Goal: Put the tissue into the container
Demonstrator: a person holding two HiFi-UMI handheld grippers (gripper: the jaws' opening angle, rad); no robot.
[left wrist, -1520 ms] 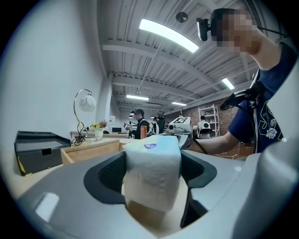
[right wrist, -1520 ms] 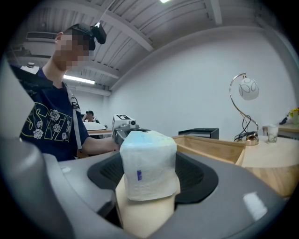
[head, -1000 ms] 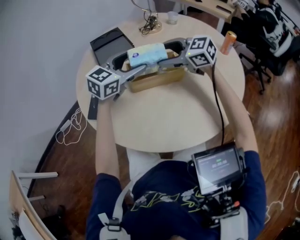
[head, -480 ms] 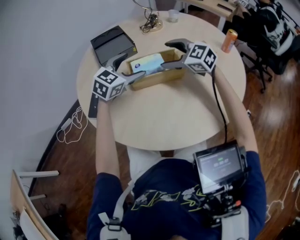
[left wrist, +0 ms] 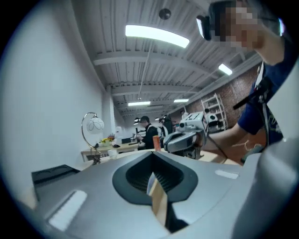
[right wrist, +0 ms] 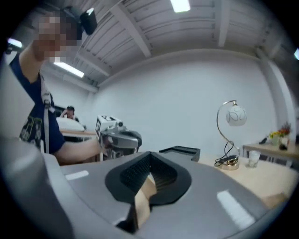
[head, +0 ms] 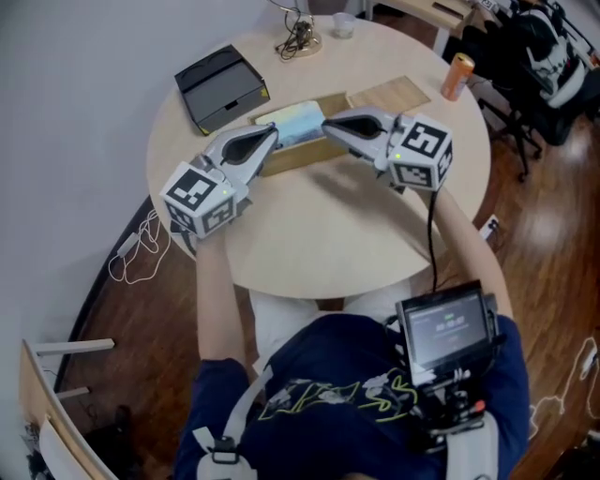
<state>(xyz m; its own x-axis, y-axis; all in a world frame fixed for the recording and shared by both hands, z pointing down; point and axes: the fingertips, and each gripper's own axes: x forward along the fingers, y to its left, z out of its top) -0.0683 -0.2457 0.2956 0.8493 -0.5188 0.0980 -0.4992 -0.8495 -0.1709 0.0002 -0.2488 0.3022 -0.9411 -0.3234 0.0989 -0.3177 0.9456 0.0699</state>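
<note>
A light blue tissue pack lies inside the shallow wooden container on the round table. Neither gripper touches it. In the head view my left gripper sits just left of the container, its jaws shut and empty, pointing at the container's left end. My right gripper hovers at the container's right end, also shut with nothing held. The left gripper view shows its closed jaws and the right gripper beyond. The right gripper view shows closed jaws facing the left gripper.
A black box stands at the back left of the table. A flat wooden lid lies behind the right gripper, with an orange can at the far right edge. A lamp base with cable and a small cup stand at the back.
The grippers carried the tissue pack down into the container, let go of it, drew back toward me and closed their jaws.
</note>
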